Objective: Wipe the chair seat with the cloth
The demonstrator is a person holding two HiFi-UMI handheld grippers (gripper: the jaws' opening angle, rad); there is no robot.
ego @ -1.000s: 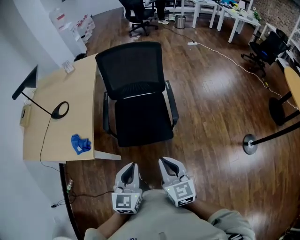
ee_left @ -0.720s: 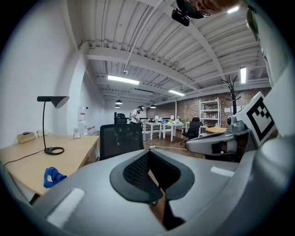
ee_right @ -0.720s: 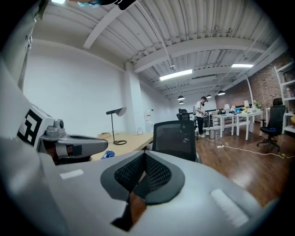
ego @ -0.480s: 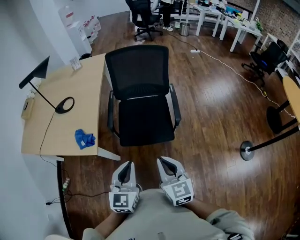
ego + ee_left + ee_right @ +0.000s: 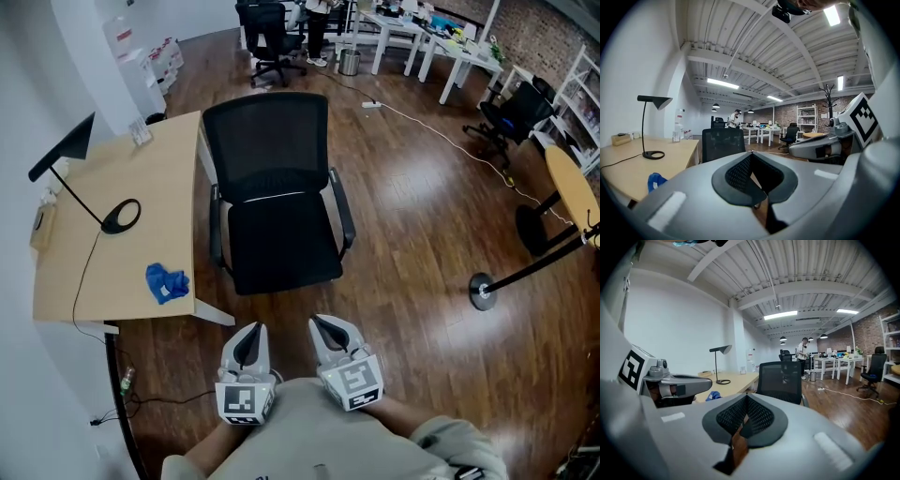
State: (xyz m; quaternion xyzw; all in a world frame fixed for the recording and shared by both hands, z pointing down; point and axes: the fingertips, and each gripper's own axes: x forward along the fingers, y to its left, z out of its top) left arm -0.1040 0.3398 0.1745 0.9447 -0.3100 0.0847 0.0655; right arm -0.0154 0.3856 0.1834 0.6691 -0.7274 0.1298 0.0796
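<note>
Jaws clenched empty on our left gripper (image 5: 251, 332) and right gripper (image 5: 320, 325); blue cloth (image 5: 166, 282) left of chair seat (image 5: 281, 246), nearer our left.

The place is an open office. A wooden desk (image 5: 141, 206) carries a black lamp (image 5: 120, 217); a black mesh office chair (image 5: 272, 187) stands beside it. White work tables (image 5: 450, 52), more rolling chairs (image 5: 262, 28) and a brick wall (image 5: 553, 28) are behind.
</note>
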